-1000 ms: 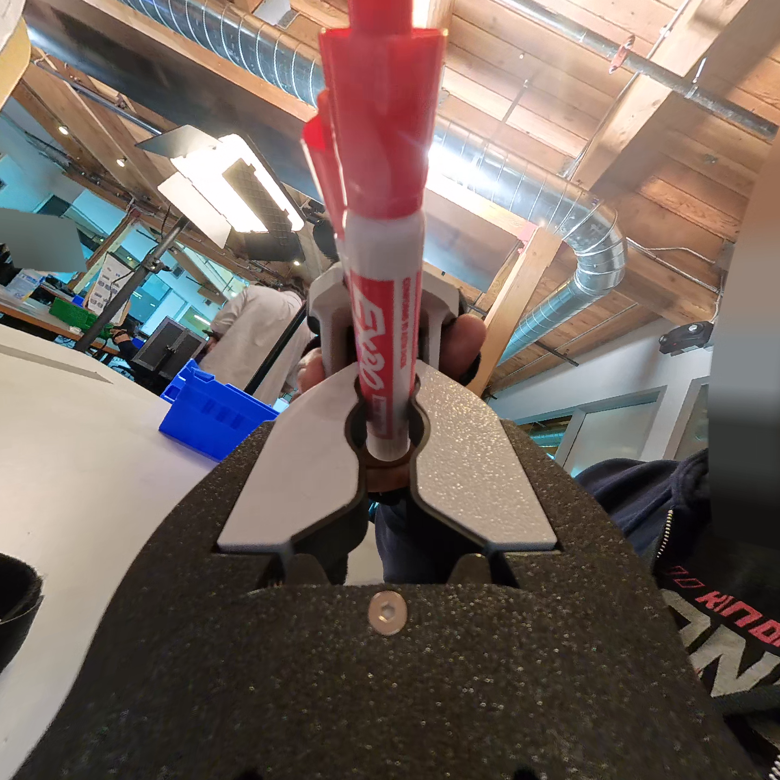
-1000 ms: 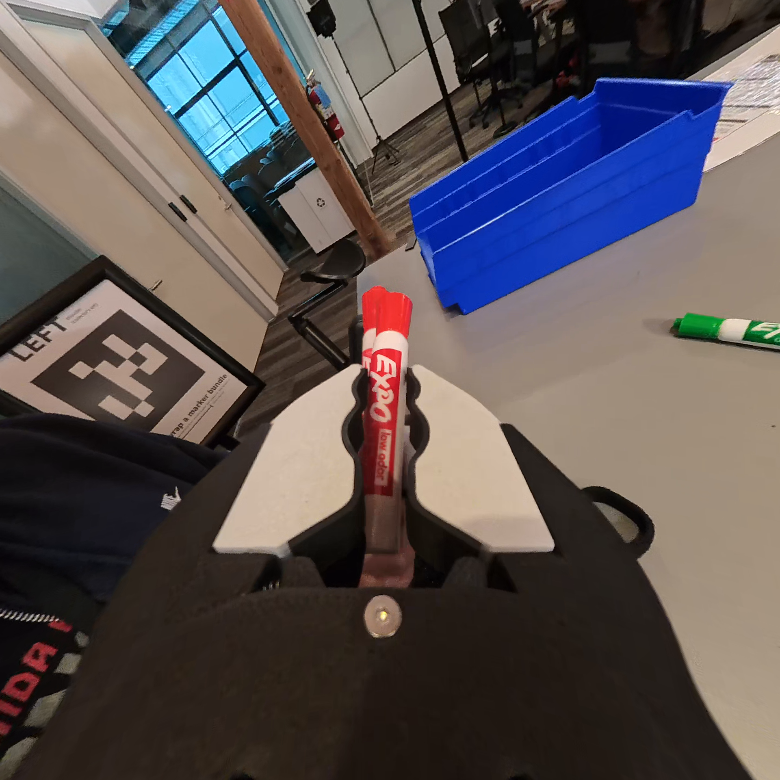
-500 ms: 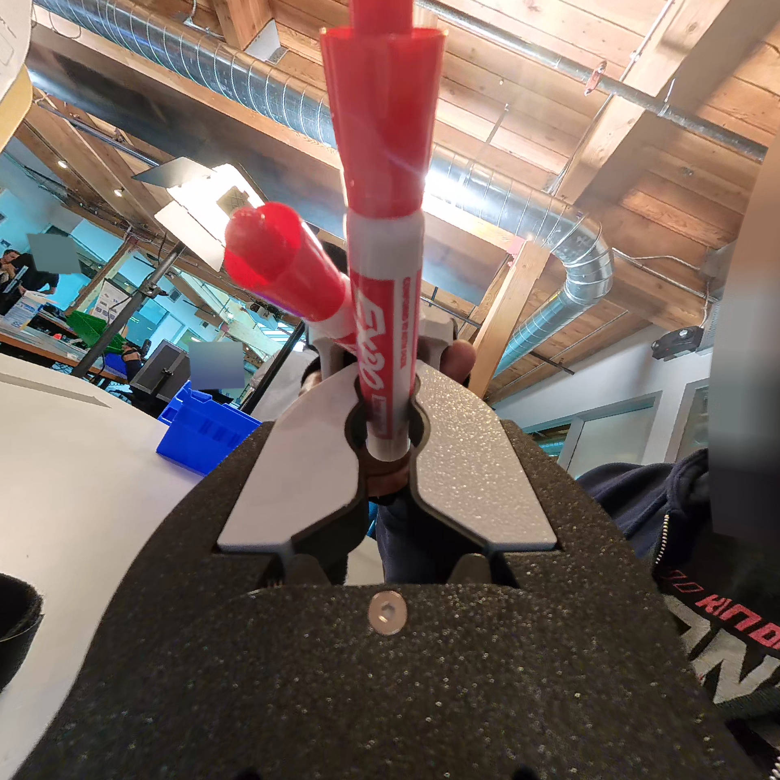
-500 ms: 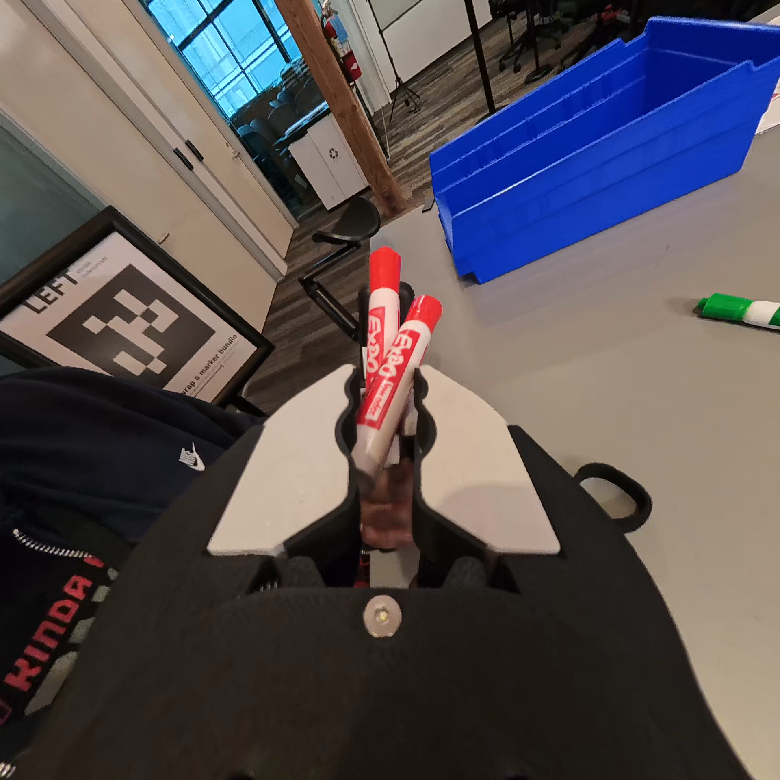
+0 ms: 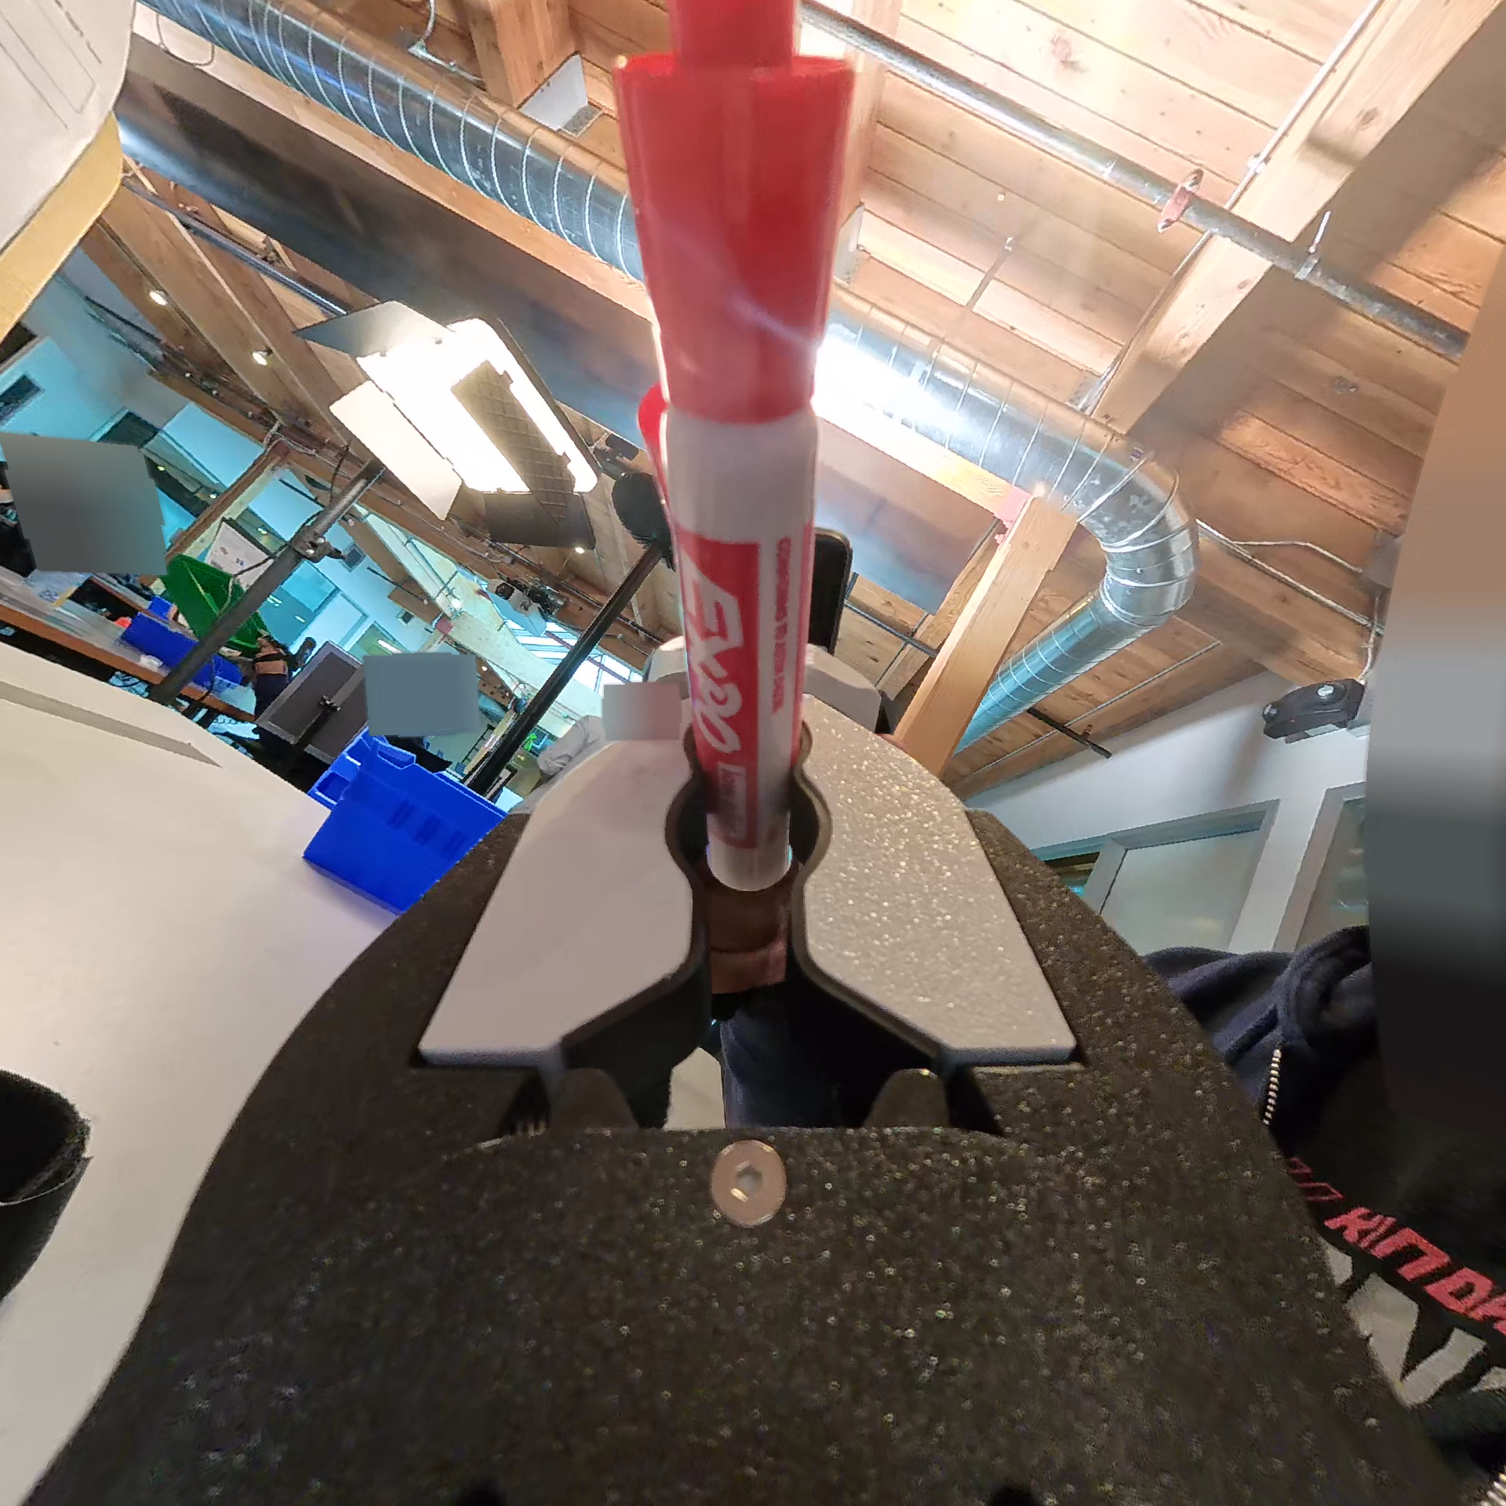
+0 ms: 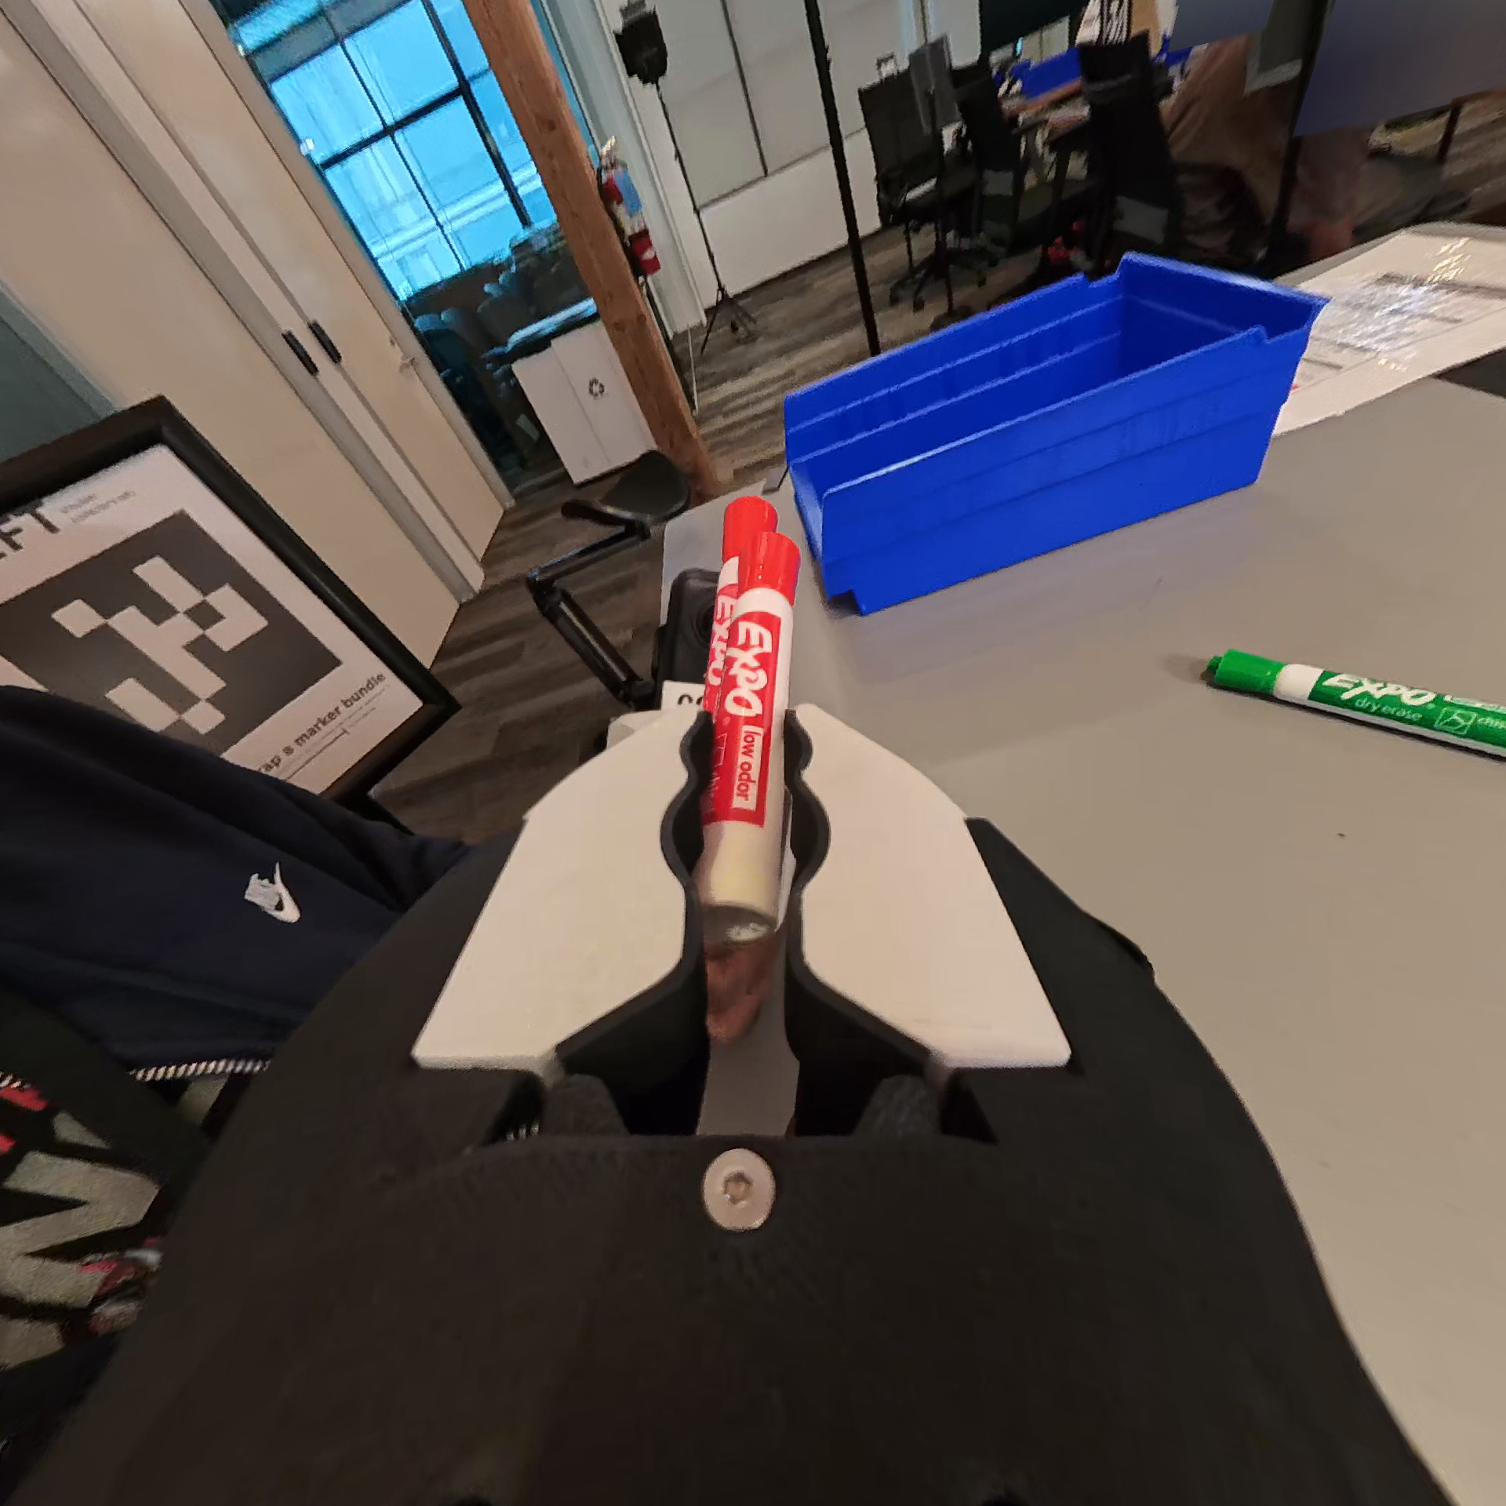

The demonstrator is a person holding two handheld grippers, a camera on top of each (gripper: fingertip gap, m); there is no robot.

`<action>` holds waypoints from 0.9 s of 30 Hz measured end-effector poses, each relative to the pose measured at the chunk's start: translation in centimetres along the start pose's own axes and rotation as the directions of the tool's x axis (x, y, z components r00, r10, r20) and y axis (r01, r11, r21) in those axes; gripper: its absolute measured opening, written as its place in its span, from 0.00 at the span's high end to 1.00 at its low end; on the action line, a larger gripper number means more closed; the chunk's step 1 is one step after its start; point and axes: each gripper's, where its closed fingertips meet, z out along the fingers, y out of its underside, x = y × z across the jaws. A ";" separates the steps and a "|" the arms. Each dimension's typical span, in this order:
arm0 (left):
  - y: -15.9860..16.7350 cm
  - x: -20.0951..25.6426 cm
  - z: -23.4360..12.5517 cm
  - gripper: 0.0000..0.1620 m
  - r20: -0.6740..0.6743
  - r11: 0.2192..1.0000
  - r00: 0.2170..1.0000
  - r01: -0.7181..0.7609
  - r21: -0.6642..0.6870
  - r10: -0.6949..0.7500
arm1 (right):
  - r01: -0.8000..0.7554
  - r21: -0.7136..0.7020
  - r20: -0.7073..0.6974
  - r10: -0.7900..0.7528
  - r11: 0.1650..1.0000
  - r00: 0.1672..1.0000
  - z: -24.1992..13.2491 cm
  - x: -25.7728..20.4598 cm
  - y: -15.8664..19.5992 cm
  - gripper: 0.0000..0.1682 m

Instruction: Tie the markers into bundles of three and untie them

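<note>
Although both views centre on the red markers [image 5: 737, 570], much stays hidden: top of front cap cut off by frame edge in left wrist view; 2nd marker only a red sliver behind the 1st there. Count of markers uncertain (2 visible in right wrist view [image 6: 746, 709], a 3rd not made out). Lower ends sunk between the fingers; a bit of a hand shows in both gaps.

Left gripper [image 5: 746, 803]: narrow, clamped on the markers at the round notch, pointing up toward the ceiling. Right gripper [image 6: 746, 807]: narrow too, closed around the same pair near the barrel end.

Versus 0.5 s ago: rear marker no longer splayed left in left wrist view, now tucked straight behind the front one. Right wrist view likewise: crossed pair now nearly parallel, caps stacked.

Surroundings: grey table [image 6: 1222, 896]; blue bin [image 6: 1043, 456] beyond the markers, also seen far off in left wrist view [image 5: 391, 823]. Green marker [image 6: 1369, 701] lying flat at right, well apart, partly cut off. Black strap loop [image 5: 33, 1157] at left edge, cut off. Framed sign [image 6: 179, 619] at left. Dark sleeve [image 6: 163, 880] beside right gripper.
</note>
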 end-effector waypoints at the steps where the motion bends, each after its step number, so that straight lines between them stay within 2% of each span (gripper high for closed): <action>1: -0.1 -0.1 0.0 0.90 0.006 1.000 1.000 0.005 0.002 -0.005 | 0.006 0.026 -0.005 -0.006 1.000 1.000 0.1 0.1 0.0 0.91; 5: -0.2 -0.1 0.0 0.90 -0.004 0.999 0.999 0.041 0.011 -0.041 | 0.026 0.135 -0.007 -0.025 0.991 1.000 0.2 0.1 -0.2 0.91; 10: -0.4 -0.1 -0.2 0.90 -0.013 0.998 0.998 0.062 0.033 -0.062 | -0.023 0.268 0.017 0.020 0.963 1.000 0.5 0.1 -0.2 0.91; 18: -0.1 -0.7 -0.4 0.90 0.024 0.998 0.998 0.058 0.015 -0.058 | -0.046 0.235 0.002 0.047 0.971 0.999 0.5 0.6 0.3 0.91; 24: 0.3 -1.0 -0.3 0.90 0.030 0.994 0.994 0.104 0.017 -0.104 | -0.125 0.313 0.031 0.121 0.942 0.992 0.1 0.9 0.6 0.91; 27: 0.5 -1.2 -0.3 0.90 0.048 0.996 0.994 0.094 0.003 -0.094 | -0.117 0.330 0.024 0.115 0.937 0.993 -0.1 1.1 0.9 0.91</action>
